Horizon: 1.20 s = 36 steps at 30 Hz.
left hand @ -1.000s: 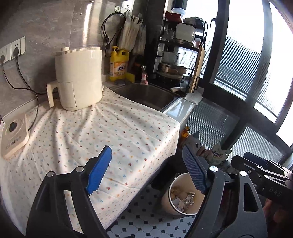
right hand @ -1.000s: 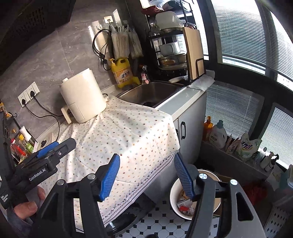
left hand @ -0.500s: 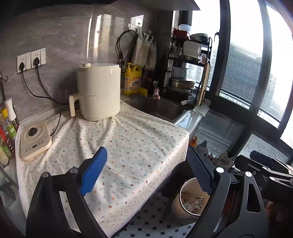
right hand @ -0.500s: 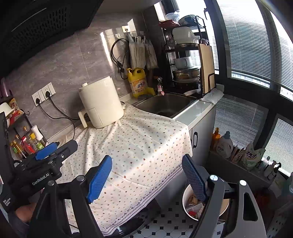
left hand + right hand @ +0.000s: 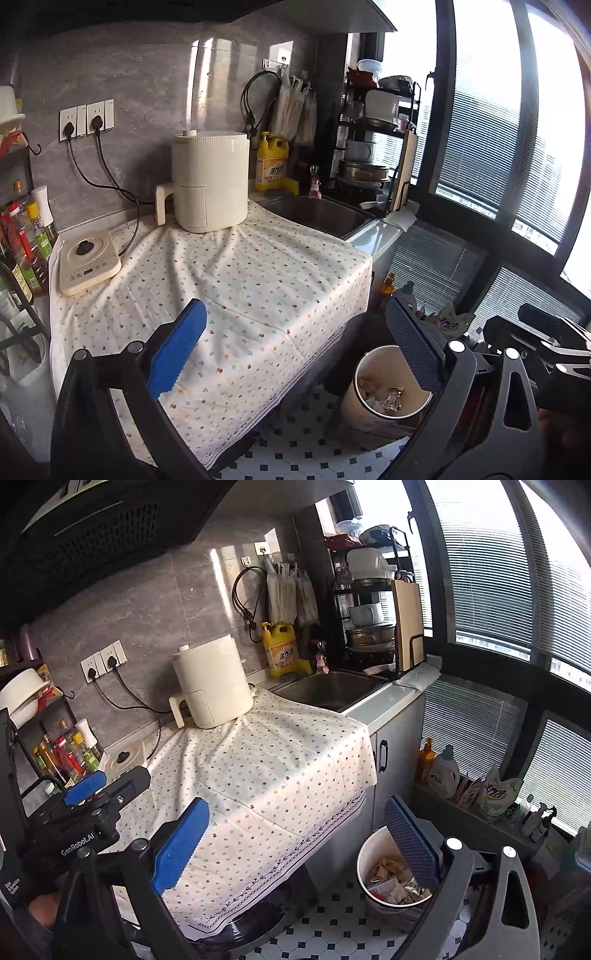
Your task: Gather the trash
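Note:
A white trash bin (image 5: 352, 408) stands on the tiled floor below the counter's right end, with crumpled paper and foil trash (image 5: 391, 880) inside. My left gripper (image 5: 295, 314) hangs above the counter's front edge; its jaws are opening and nothing is between the blue pads. My right gripper (image 5: 295, 806) is held the same way, its jaws opening and also empty. Its right finger (image 5: 410, 838) hides part of the bin (image 5: 373, 901). No loose trash shows on the dotted tablecloth (image 5: 240, 280).
On the cloth stand a cream air fryer (image 5: 208, 181) and a flat cooker (image 5: 86, 262). A sink (image 5: 317, 214), a yellow detergent jug (image 5: 271, 166) and a dish rack (image 5: 369, 620) lie behind. Sauce bottles (image 5: 66, 753) line the left; cleaning bottles (image 5: 443, 771) sit under the window.
Both grippers have drawn back and slightly up from the counter, so more of it and the bottle shelf shows. Both pairs of jaws have spread wider.

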Motion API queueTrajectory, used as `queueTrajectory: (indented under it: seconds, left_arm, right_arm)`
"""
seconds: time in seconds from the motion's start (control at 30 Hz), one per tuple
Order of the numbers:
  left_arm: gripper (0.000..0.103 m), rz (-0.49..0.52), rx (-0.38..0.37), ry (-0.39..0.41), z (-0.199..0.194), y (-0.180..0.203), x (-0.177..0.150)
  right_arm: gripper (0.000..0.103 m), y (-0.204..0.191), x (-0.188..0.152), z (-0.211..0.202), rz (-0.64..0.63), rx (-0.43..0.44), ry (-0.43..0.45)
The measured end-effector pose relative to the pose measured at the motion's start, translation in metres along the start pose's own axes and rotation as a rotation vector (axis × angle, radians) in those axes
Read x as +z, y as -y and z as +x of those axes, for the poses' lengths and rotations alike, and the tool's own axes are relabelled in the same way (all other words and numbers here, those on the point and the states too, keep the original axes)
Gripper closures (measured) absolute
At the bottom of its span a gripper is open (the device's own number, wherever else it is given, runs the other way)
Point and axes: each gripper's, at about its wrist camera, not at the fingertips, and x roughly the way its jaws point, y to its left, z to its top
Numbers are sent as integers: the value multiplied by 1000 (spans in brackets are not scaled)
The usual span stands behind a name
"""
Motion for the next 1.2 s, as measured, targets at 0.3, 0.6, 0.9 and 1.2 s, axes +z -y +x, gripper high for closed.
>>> queueTrajectory:
  seconds: [0.3, 0.6, 0.9, 1.2]
  left_arm:
    - [6, 10, -31, 0, 0, 19, -12]
    - [6, 23, -55, 3, 6, 36, -8]
    - [6, 32, -56, 7, 9, 42, -6]
    - [6, 33, -38, 12, 9, 39, -3]
  right_arm:
    - [8, 21, -13, -10, 16, -39, 6]
    - [8, 38, -10, -14, 34, -76, 14]
    - [8, 43, -6, -13, 48, -94, 28]
    - [8, 40, -5, -9, 55, -88, 24]
